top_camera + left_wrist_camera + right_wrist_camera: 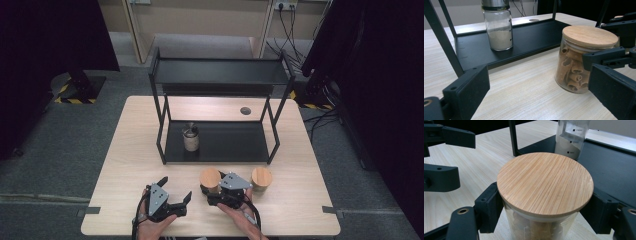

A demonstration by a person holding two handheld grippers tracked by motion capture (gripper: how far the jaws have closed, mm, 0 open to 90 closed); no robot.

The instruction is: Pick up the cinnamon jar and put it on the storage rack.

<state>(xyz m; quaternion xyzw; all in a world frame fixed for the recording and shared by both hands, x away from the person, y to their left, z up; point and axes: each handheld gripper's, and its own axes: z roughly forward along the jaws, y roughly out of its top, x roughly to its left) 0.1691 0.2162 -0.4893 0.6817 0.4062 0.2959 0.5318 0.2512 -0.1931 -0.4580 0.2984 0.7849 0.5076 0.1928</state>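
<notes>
On a pale wooden surface [125,170], a person seated at the near edge holds a hand-held gripper in each hand. Near the front, right of centre, stands a glass jar [210,179] with a flat bamboo lid, filled with rolled wafer-like sticks. It is upright, its long axis vertical. The right hand-held gripper [214,191] is directly at this jar: in its own view the two black jaws sit one on each side of the glass just under the lid [545,183], close against it, so it looks to be gripping the jar, though firm contact cannot be confirmed. The left hand-held gripper [176,195] rests to the jar's left, near but apart from it, jaws spread wide and holding nothing; from its view the jar [584,58] lies ahead and to the right. The right hand is clearly the nearer one. A second lidded jar [261,178] stands just to the right of the right hand-held gripper. Behind the jars is a black two-tier shelf [220,72], whose lower tray holds a small glass shaker [190,137] part-filled with white powder at its left end. Any move of the jar toward the shelf would go straight ahead, away from the person.
</notes>
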